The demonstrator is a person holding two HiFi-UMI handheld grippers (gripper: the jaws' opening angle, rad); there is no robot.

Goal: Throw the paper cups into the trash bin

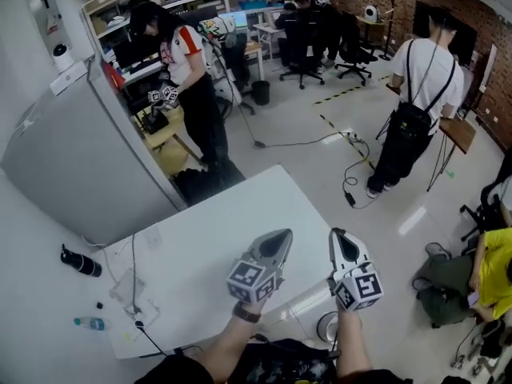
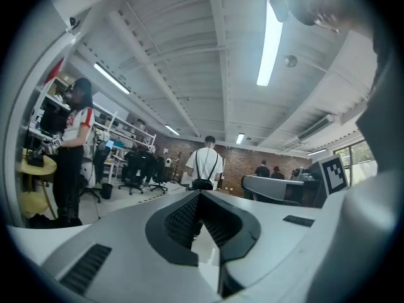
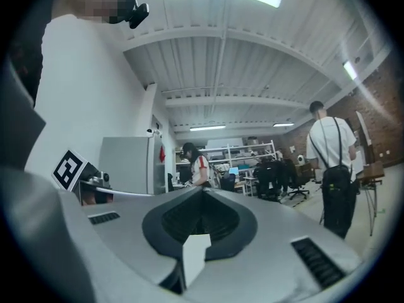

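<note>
1. Above the white counter (image 1: 210, 242), the left tool (image 1: 281, 237) and the right tool (image 1: 340, 235) are held side by side, pointing level and well clear of the top.
2. Both tools are clenched. In the left gripper view the left tool's jaws are seen closed tip to tip on nothing, and the same is seen of the right tool in the right gripper view.
3. No paper cups are found in any view. The counter is seen to carry only a thin cable (image 1: 133, 282) near its left end.
4. The trash bin cannot be placed with certainty. A round pale rim (image 1: 328, 326) is seen just below the counter's near edge, beside the right arm, and whether it is a bin's mouth cannot be told. A small dark bin (image 1: 260, 92) is seen far off on the floor by the desks.
5. With nothing gripped and no cup in sight, the step in hand is judged to be either a search for a cup or the close of the task.
6. If a cup is to be fetched, it should first be brought into the head view, and one tool should be opened wide before the approach is made.
7. A paper cup is judged light and easily crushed, so its wall should be pinched gently near the rim, where it is stiffest.
8. The cup should be carried over the bin's mouth and released only once it is centred there, so that it is not bounced off the rim.
</note>
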